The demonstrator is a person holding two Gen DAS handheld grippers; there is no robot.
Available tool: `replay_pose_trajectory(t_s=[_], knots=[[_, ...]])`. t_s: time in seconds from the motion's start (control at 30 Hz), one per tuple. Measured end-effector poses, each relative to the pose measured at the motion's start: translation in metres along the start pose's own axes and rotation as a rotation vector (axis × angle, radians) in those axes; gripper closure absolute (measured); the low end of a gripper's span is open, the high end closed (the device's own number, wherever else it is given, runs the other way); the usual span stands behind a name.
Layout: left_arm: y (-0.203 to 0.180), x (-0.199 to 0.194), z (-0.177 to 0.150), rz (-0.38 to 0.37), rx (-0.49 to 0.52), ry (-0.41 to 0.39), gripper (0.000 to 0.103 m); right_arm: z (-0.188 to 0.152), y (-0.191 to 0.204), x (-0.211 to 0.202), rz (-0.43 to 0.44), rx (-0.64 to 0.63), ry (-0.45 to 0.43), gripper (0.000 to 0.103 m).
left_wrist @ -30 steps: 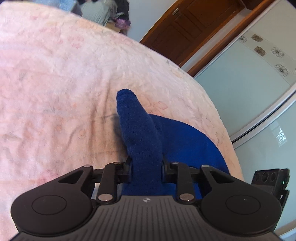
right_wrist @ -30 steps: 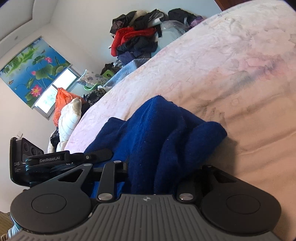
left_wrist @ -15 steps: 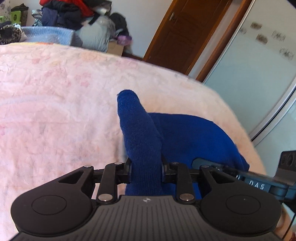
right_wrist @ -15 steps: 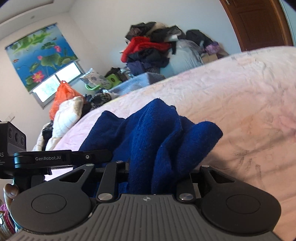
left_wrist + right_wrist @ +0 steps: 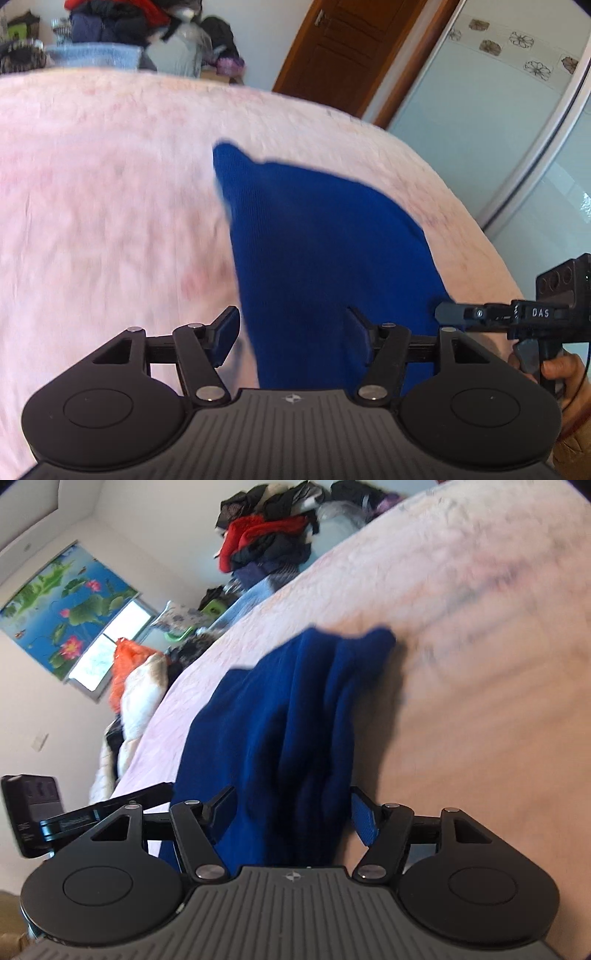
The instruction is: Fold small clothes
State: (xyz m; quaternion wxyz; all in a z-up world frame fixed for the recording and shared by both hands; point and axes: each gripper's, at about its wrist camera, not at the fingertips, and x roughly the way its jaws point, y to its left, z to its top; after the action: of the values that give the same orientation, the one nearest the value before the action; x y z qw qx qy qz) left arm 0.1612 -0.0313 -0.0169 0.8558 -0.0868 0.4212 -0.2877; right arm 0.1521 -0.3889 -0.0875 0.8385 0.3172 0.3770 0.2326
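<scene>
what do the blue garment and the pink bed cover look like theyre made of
Blue garment: seemingly a soft knit, matte, with fine ribbing and thick rounded folds. Pink bed cover: probably thin woven cotton, matte, crinkled, with a faded floral print; blur hides the weave.

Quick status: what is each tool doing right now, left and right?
Left tool: open, jaws have just been opening; blue garment lies between them, released.
Right tool: open, jaws just opening; same garment between them.

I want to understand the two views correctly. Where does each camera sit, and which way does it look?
Left wrist: on the left tool, looking down its open fingers over the blue garment on the pink bedspread, toward a wooden door; a hand shows.
Right wrist: on the right tool, open, facing a window.
Shared: garment, bedspread, clothes pile.
</scene>
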Motion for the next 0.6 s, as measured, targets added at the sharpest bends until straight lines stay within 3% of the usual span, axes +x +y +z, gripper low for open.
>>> replay_pose_trajectory(t_s=[0.13,0.17,0.2,0.23,0.27,0.33,0.5,0.6], knots=[[0.004,0.003,-0.028,-0.054,-0.086,0.045,0.043,-0.022,0.012,0.001,0.058,0.006,0.024,0.041],[0.001,0.002,-0.031,-0.052,-0.077,0.038,0.045,-0.026,0.017,0.005,0.057,0.004,0.03,0.05],[-0.003,0.001,-0.032,-0.052,-0.058,0.04,0.053,-0.029,0.021,0.01,0.041,-0.004,0.037,0.057],[-0.005,0.0,-0.032,-0.06,-0.045,0.054,0.071,-0.031,0.024,0.013,0.017,-0.011,0.035,0.071],[-0.006,-0.002,-0.031,-0.055,-0.042,0.058,0.078,-0.032,0.026,0.014,0.002,-0.01,0.03,0.08],[-0.006,-0.009,-0.026,-0.049,-0.042,0.048,0.087,-0.033,0.029,0.011,0.009,0.004,0.01,0.081],[-0.008,-0.031,-0.022,-0.031,-0.015,0.003,0.089,-0.04,0.047,-0.006,0.007,-0.05,-0.02,0.083],[-0.013,-0.025,-0.032,0.015,0.0,0.036,0.088,-0.047,0.047,-0.004,-0.108,-0.079,0.014,0.081]])
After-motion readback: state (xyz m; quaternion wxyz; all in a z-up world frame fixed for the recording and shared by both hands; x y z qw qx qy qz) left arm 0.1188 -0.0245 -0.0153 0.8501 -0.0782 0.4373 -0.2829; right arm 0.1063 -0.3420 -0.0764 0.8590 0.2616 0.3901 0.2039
